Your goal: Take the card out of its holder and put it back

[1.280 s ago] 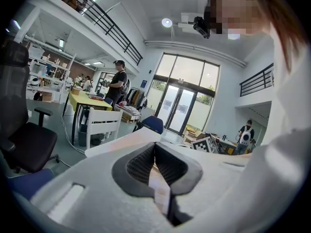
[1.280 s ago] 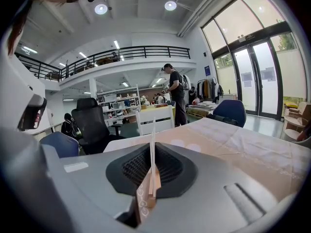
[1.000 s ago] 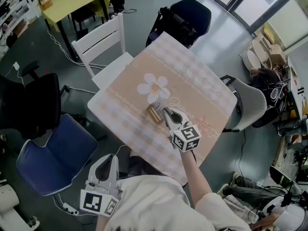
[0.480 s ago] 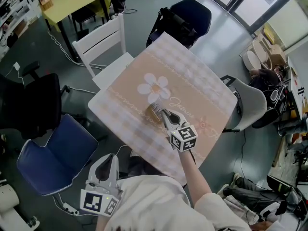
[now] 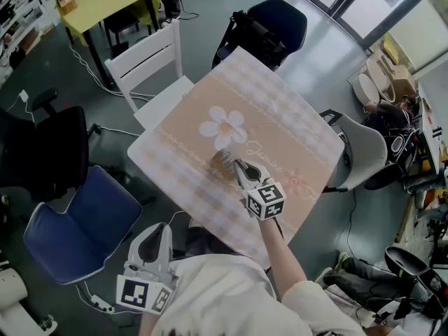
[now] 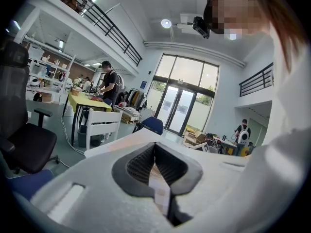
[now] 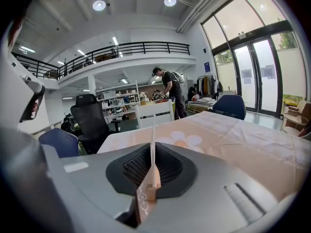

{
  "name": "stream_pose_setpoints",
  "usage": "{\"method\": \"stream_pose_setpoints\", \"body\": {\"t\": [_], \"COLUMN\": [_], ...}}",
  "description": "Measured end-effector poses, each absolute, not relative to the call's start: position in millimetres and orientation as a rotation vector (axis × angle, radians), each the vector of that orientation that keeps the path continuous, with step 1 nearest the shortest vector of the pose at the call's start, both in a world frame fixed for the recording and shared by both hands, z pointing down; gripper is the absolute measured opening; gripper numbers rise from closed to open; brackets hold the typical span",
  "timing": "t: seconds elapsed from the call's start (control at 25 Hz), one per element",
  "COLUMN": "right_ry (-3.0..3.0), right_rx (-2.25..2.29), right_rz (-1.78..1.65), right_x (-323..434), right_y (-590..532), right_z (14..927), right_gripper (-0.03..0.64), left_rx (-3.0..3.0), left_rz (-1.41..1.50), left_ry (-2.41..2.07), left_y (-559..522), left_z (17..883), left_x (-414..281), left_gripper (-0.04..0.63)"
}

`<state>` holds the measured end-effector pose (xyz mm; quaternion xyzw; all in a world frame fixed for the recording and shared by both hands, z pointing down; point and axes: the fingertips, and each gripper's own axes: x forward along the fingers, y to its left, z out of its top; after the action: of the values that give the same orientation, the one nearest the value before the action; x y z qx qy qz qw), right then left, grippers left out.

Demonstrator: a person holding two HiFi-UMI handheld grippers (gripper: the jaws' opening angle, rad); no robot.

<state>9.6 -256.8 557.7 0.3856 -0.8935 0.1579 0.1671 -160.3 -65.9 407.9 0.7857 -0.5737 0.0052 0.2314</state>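
The head view shows my right gripper (image 5: 235,164) low over the peach flower-print table (image 5: 280,110), its tips against a small brown card holder (image 5: 220,161) below the flower. In the right gripper view a thin pale card (image 7: 153,144) stands edge-on between the pads, and the right gripper (image 7: 153,165) is shut on it. A bit of light wood (image 7: 155,179) shows at the card's foot; I cannot tell whether the card is clear of the holder. My left gripper (image 5: 159,228) hangs off the table by the person's body, its jaws together and holding nothing (image 6: 155,154).
A white chair (image 5: 150,61) stands at the table's far-left side, a blue chair (image 5: 77,226) at its near left, a dark chair (image 5: 276,19) at the far corner and a grey one (image 5: 367,152) to the right. People stand by a yellow table (image 6: 92,100) in the background.
My right gripper and the brown holder at its tips have edged slightly left, toward the flower print. The left gripper has stayed where it was.
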Motion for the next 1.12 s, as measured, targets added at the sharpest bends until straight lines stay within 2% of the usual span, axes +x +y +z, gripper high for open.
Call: {"method": "stream_pose_setpoints", "body": {"t": [0.76,0.92,1.12], "right_ry": [-2.555,-2.581,-2.605], "right_rx": [1.103,1.122,1.139], "right_rz": [0.491,0.488,0.435], "right_x": [12,12,12], "right_y": [-260,-265,-267], "right_z": [556,544,526], "right_gripper": [0.018,0.072,0.079], "left_rx": [2.162,2.162,2.182], "left_rz": [0.006,0.005,-0.011], "left_ry": [-1.574,-1.58,-1.585], "left_y": [-65,-64,-64], "left_z": [407,408,404], "left_x": [-160,-161,-162], "left_gripper": [0.002,0.002,0.002]}}
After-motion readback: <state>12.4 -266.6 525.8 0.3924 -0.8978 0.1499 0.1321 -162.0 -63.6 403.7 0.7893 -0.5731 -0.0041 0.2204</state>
